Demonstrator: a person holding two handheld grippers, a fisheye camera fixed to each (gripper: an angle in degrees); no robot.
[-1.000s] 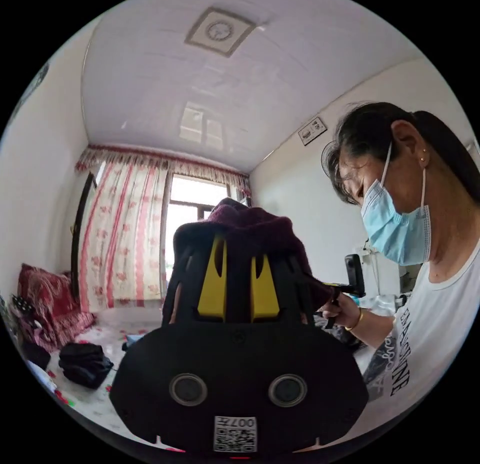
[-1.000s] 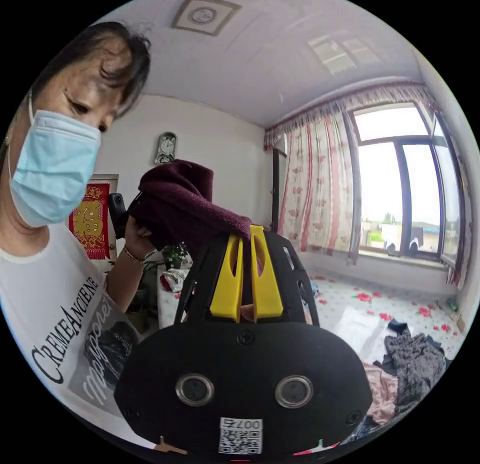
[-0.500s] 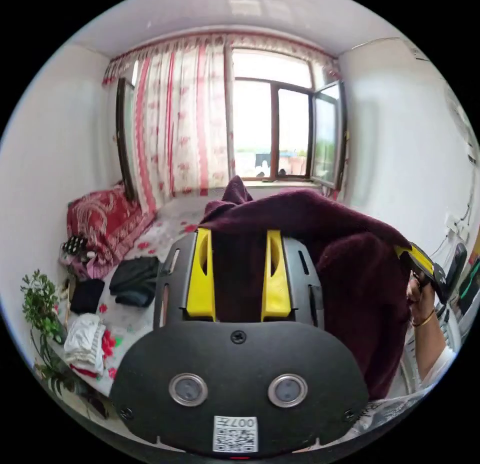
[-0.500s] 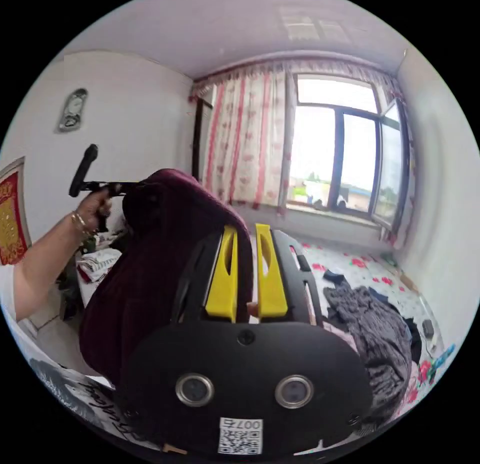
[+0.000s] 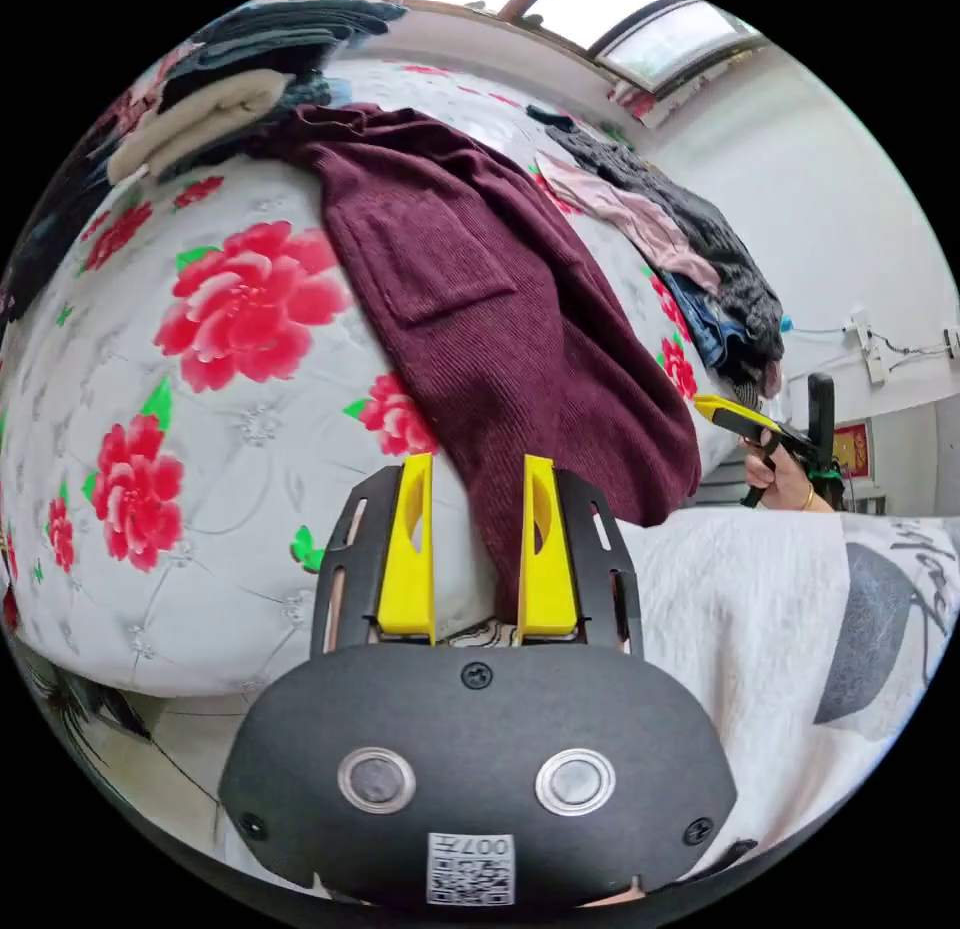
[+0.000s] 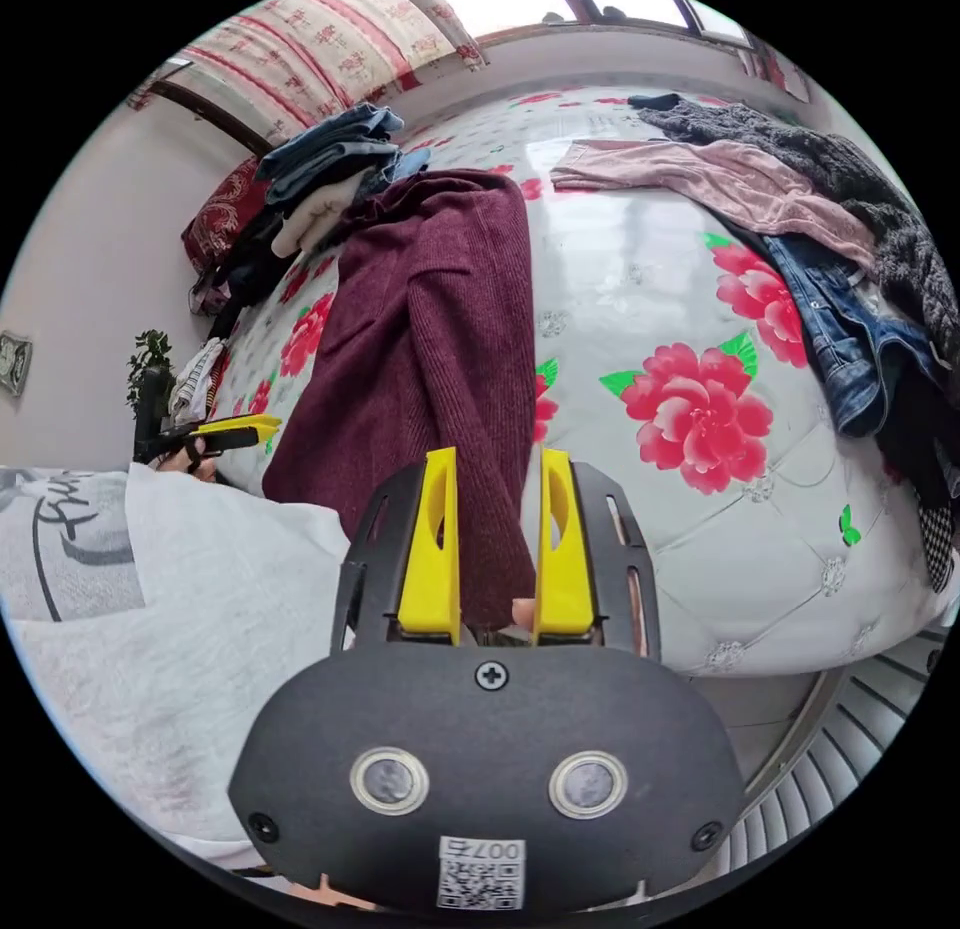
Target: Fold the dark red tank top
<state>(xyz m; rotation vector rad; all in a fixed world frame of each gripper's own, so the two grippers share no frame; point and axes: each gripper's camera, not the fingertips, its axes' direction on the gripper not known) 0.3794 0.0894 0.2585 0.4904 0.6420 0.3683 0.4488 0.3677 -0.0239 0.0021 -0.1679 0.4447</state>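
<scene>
The dark red tank top (image 5: pixel 500 299) lies stretched out on the white flowered bed (image 5: pixel 230 439), its near end hanging over the bed's edge. My left gripper (image 5: pixel 478 459) is open at that end; the cloth runs along its right jaw and bare bed shows beside the left one. In the right gripper view the tank top (image 6: pixel 430 329) passes between the spread jaws of my right gripper (image 6: pixel 497 451), which is open. The right gripper (image 5: pixel 745 419) also appears by the top's corner, held in a hand (image 5: pixel 785 474). The left gripper (image 6: pixel 235 429) sits by the other corner.
A folded stack of clothes (image 6: pixel 320 169) lies beyond the top's far end. A pink garment (image 6: pixel 700 179), jeans (image 6: pixel 850 329) and a dark grey knit (image 6: pixel 860 189) are heaped on the bed's right side. The person's white shirt (image 5: pixel 740 609) is close behind the grippers.
Both cameras have swung down from the room to the bed. The tank top, held up in the air before, now lies on the bed. The right jaws have spread apart.
</scene>
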